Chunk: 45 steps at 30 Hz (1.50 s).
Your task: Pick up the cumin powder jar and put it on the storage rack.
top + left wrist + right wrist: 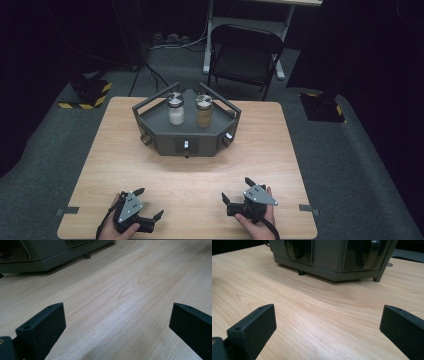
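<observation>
A grey angular tray-like fixture (150,120) stands at the table's middle back, with rails on its sides and knobs on its front faces. Two glass jars with metal lids stand in it: one with white contents (175,109), one with tan contents (203,111). My left gripper (148,204) rests near the front edge at the left, open, nothing between its jaws. My right gripper (237,189) rests at the front right, open and empty too. The left gripper view has the fixture's base (50,255) at top left; the right gripper view faces the fixture's front panels (329,257).
The wooden table (125,165) is bare between the grippers and the fixture. A black folding chair (245,52) stands behind the table on grey carpet. Weighted stand bases with yellow-black tape (90,92) sit at either side.
</observation>
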Tool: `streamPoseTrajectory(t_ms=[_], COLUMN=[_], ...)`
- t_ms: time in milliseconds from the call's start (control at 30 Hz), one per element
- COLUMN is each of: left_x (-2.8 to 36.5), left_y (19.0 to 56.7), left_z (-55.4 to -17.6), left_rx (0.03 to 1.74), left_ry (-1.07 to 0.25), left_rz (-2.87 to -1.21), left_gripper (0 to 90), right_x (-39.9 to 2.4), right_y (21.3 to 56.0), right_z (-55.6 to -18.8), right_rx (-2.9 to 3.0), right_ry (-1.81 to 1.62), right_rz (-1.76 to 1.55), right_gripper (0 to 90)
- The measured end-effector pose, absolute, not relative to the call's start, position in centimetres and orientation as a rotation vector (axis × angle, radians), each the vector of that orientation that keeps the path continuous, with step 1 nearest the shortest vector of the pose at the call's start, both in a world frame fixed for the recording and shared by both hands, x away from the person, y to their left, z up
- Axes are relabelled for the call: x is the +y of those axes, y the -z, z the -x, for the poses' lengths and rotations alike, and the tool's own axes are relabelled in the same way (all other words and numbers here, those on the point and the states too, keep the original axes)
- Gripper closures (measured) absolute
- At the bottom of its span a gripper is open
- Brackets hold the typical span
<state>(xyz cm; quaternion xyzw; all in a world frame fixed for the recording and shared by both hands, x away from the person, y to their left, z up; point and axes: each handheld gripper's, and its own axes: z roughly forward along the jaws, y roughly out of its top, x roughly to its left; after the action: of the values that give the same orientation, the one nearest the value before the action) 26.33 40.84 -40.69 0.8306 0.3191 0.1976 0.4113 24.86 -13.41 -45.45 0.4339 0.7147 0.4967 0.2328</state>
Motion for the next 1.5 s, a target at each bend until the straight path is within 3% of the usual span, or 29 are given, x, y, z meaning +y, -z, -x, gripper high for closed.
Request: streamPoseTrajectory(t_ms=[467, 1500], left_x=[40.6, 41.3], left_y=[40.5, 40.6], left_z=[-26.4, -26.3], left_rx=[0.798, 0.835], left_ry=[-0.499, -0.476], left_rz=[-2.11, -2.078], left_gripper=[1.0, 1.0], right_x=[-12.5, -12.4], right_y=[44.2, 44.3], right_z=[-25.0, -24.3], right_rx=[2.088, 2.071], right_ry=[-1.111, -1.123], right_rz=[-1.196, -1.194], right_gripper=[1.1, 1.1])
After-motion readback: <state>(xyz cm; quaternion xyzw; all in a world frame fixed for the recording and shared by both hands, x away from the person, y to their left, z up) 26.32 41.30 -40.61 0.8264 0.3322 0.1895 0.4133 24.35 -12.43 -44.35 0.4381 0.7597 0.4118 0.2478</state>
